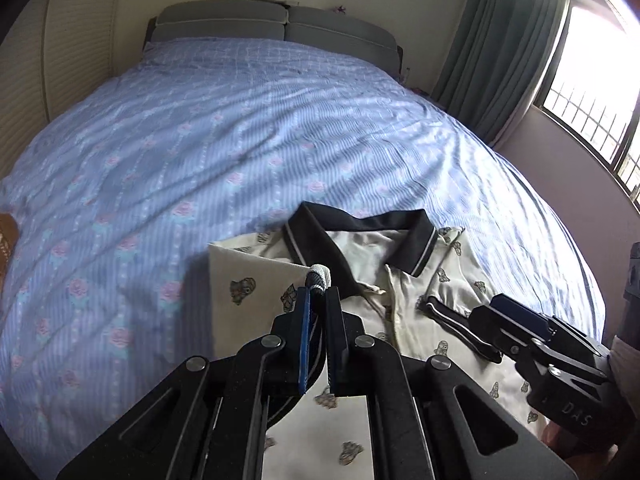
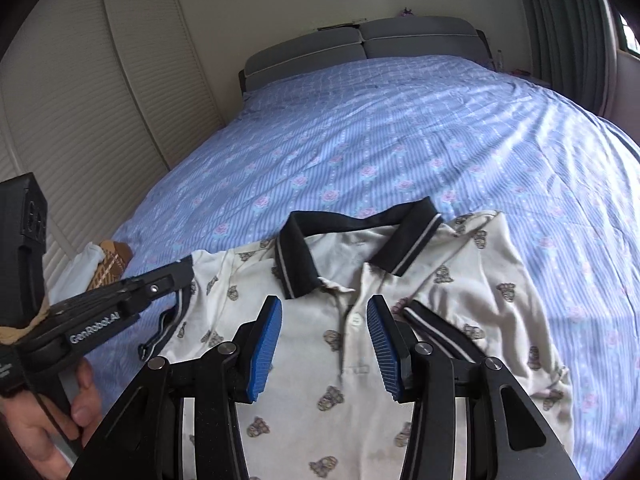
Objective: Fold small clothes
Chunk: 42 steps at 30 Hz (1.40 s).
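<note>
A small cream polo shirt (image 2: 340,364) with a bear print and a black collar (image 2: 296,256) lies face up on the bed; it also shows in the left wrist view (image 1: 404,304). My left gripper (image 1: 318,296) is shut on the black-and-white cuff of the shirt's left sleeve (image 1: 318,274) and holds it folded in over the chest. In the right wrist view the left gripper (image 2: 182,274) reaches in from the left. My right gripper (image 2: 324,312) is open and empty above the button placket. It also shows in the left wrist view (image 1: 496,308) by the right sleeve cuff (image 1: 448,316).
The bed has a blue striped floral sheet (image 1: 248,152) and a grey headboard (image 1: 276,24). Louvred wardrobe doors (image 2: 92,92) stand on the left. A curtain (image 1: 508,40) and window (image 1: 592,92) are on the right. A white and brown patterned cloth (image 2: 104,264) lies at the bed's left edge.
</note>
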Each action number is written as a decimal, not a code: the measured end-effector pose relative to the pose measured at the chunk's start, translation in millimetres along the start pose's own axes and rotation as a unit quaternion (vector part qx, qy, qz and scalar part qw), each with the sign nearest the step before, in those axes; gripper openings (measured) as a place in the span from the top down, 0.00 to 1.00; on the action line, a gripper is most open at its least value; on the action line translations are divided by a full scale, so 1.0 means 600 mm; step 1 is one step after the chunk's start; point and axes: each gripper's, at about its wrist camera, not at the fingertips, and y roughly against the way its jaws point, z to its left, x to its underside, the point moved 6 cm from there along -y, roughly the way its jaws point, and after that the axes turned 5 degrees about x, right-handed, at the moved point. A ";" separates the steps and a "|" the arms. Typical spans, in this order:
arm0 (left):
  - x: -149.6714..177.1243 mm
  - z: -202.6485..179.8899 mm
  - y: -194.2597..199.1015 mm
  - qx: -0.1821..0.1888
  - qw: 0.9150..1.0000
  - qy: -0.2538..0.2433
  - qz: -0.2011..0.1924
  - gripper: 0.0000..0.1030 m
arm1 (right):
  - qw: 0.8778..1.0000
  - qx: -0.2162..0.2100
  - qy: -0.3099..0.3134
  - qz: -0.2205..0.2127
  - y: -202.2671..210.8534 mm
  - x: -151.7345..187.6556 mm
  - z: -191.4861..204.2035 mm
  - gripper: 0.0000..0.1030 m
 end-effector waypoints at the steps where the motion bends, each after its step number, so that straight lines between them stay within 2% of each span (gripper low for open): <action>1: 0.003 -0.011 -0.019 -0.001 1.000 -0.002 0.007 0.92 | 1.000 0.003 -0.006 -0.001 0.003 -0.002 -0.015 0.55; 7: 0.039 -0.039 -0.107 -0.021 0.999 -0.016 0.046 0.92 | 0.999 0.011 -0.038 0.008 -0.001 0.008 -0.079 0.55; 11: 0.052 -0.030 -0.119 -0.026 0.998 -0.022 0.046 0.91 | 0.999 0.009 -0.040 0.014 -0.004 0.020 -0.086 0.55; 12: 0.052 -0.029 -0.114 -0.028 0.999 -0.022 0.041 0.87 | 0.999 0.006 -0.041 0.015 -0.004 0.021 -0.085 0.55; 14: 0.051 -0.027 -0.097 -0.022 0.999 -0.019 0.038 0.66 | 0.999 0.001 -0.042 0.017 -0.005 0.024 -0.083 0.55; 16: 0.046 -0.024 -0.068 -0.023 0.999 -0.022 0.025 0.54 | 0.999 -0.004 -0.043 0.018 -0.005 0.024 -0.076 0.55; 20: 0.061 -0.007 0.006 -0.034 0.999 -0.034 0.010 0.50 | 0.999 -0.014 -0.035 0.017 0.003 0.025 -0.051 0.55; 25: 0.132 0.056 0.065 -0.061 0.998 -0.017 0.027 0.49 | 0.999 -0.038 -0.005 0.029 0.000 0.039 0.006 0.55; 29: 0.188 0.099 0.066 -0.061 0.997 0.015 0.050 0.49 | 0.996 -0.061 0.020 0.054 -0.016 0.066 0.059 0.55; 33: 0.208 0.109 0.054 -0.049 0.997 0.030 0.052 0.49 | 0.993 -0.073 0.048 0.079 -0.031 0.096 0.101 0.55; 35: 0.206 0.114 0.052 -0.052 0.997 0.032 0.045 0.49 | 0.992 -0.071 0.052 0.088 -0.037 0.108 0.108 0.55; 39: 0.202 0.134 0.045 -0.089 0.994 0.027 0.050 0.49 | 0.992 -0.065 0.048 0.098 -0.046 0.116 0.105 0.55; 42: 0.209 0.142 0.052 -0.083 0.995 0.033 0.047 0.49 | 0.992 -0.061 0.043 0.101 -0.049 0.116 0.097 0.55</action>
